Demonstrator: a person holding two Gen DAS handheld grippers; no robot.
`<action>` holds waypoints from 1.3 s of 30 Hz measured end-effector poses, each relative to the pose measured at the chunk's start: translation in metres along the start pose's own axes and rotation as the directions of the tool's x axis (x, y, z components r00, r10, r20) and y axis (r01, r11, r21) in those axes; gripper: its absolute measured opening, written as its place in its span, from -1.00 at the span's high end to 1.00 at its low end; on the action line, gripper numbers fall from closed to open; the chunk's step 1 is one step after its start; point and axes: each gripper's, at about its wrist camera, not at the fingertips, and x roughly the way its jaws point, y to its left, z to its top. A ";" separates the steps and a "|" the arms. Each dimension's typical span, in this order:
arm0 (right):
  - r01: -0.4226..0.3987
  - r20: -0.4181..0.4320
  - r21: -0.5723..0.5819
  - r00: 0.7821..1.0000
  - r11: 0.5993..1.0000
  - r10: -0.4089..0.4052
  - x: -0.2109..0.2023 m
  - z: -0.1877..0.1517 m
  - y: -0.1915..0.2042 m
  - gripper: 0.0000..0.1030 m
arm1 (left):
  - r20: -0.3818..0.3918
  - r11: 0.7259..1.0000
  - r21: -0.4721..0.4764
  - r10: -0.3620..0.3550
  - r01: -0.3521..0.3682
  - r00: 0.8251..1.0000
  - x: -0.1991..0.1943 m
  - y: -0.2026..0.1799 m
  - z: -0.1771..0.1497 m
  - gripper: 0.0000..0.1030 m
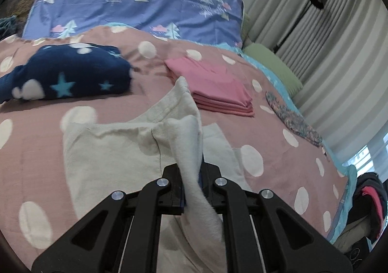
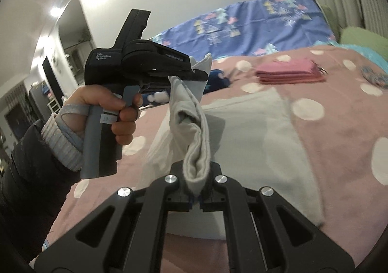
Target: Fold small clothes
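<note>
A small cream-white garment [image 1: 116,151] lies partly spread on the pink dotted bedspread [image 1: 266,132]. My left gripper [image 1: 191,176] is shut on a bunched edge of it and holds that edge lifted above the bed. My right gripper [image 2: 196,176] is shut on another bunched part of the same garment [image 2: 254,132]. In the right wrist view the left gripper [image 2: 194,76] is held up at the left by a hand, with cloth hanging from its tip down to my right gripper.
A folded stack of pink clothes [image 1: 218,88] [image 2: 291,71] lies further back on the bed. A dark blue star-patterned fleece [image 1: 68,74] lies at the left. A blue tree-print pillow [image 1: 135,1] is at the head. Curtains [image 1: 327,54] and a green cushion [image 1: 274,67] are at the right.
</note>
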 end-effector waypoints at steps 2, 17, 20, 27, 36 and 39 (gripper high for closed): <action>0.017 0.002 0.031 1.000 0.999 -0.017 -0.006 -0.001 -0.017 0.94 | -0.027 1.000 0.025 0.010 -0.009 1.000 0.018 -0.016 0.000 0.86; 0.009 -0.050 0.238 0.999 0.971 0.003 -0.003 -0.018 -0.092 0.94 | -0.159 0.983 0.135 0.144 -0.123 0.977 0.103 -0.062 -0.009 0.87; 0.001 -0.051 0.259 0.999 0.966 0.013 -0.002 -0.017 -0.096 0.94 | -0.165 0.981 0.137 0.156 -0.134 0.974 0.110 -0.064 -0.009 0.87; -0.021 -0.034 0.296 0.999 0.955 0.032 -0.005 -0.018 -0.098 0.94 | -0.163 0.980 0.136 0.167 -0.146 0.972 0.116 -0.069 -0.009 0.87; -0.073 -0.081 0.415 0.990 0.907 0.116 0.000 -0.034 -0.117 0.94 | -0.073 0.977 0.189 0.118 -0.102 0.990 0.063 -0.077 -0.030 0.01; -0.086 -0.074 0.422 0.989 0.903 0.129 -0.001 -0.035 -0.118 0.94 | 0.000 0.959 0.263 0.110 -0.106 0.994 0.014 -0.076 -0.052 -0.21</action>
